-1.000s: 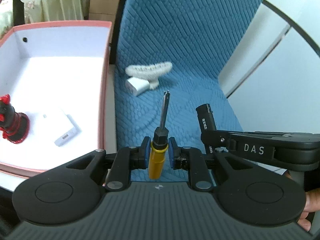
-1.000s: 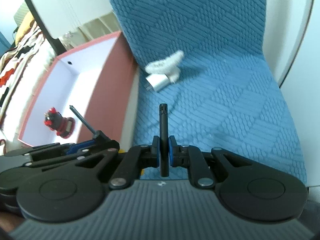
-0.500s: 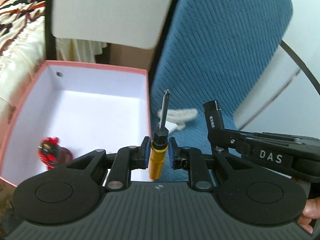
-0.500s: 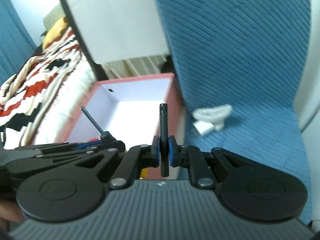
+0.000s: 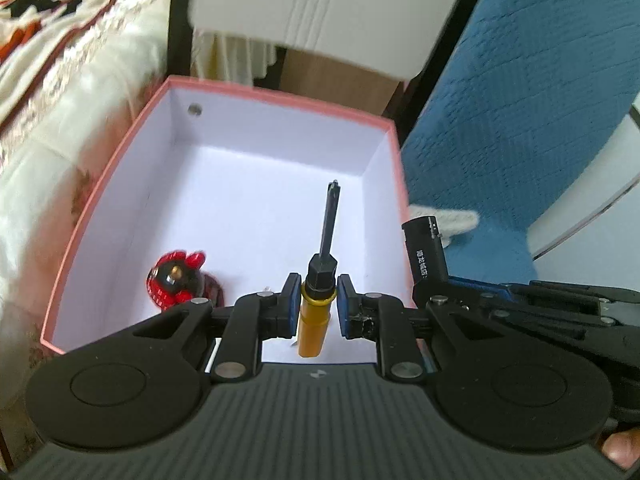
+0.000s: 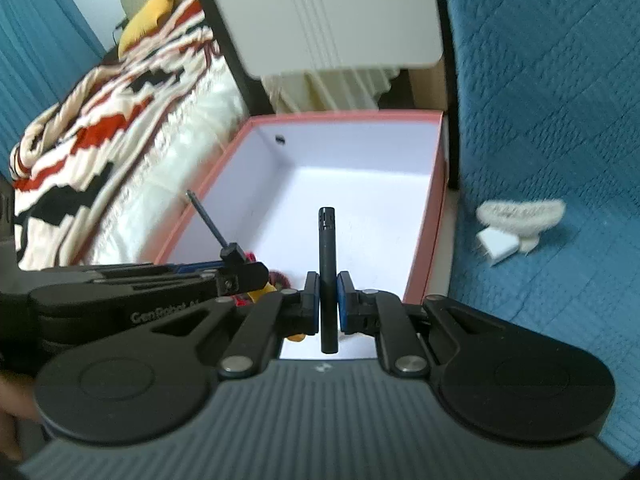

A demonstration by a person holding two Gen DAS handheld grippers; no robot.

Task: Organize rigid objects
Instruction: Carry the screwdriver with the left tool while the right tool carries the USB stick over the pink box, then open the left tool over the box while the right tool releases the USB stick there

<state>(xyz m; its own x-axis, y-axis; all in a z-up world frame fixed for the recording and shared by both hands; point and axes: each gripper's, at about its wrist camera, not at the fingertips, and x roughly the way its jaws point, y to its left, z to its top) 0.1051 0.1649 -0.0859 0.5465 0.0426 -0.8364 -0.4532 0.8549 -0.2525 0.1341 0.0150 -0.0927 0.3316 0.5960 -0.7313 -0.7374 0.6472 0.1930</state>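
Left wrist view
Left tongs: closed on the screwdriver; yellow handle clamped between the blue pads, shaft pointing up-frame, so the tool is carried tip-forward.
Screwdriver, place: held over the white floor of the pink box, at frame centre; judged to be positioned for release into it.
Red-and-black toy: lying inside the box, lower left; blurred, kind not told.
Black cylinder: seen at right, above the box's right wall, clamped in the other tool.
Blue cushion: upper right, beside the box.

Right wrist view
Right tongs: closed on the black cylinder, gripped near its lower half, standing upright in frame.
Cylinder, place: over the near end of the box, centre frame.
Left tool: entering from the left, its screwdriver slanted toward upper left.
White charger: on the cushion at right, outside the box, touching a white coiled cord; judged not yet sorted.
Patterned blanket: upper left, beside the box.
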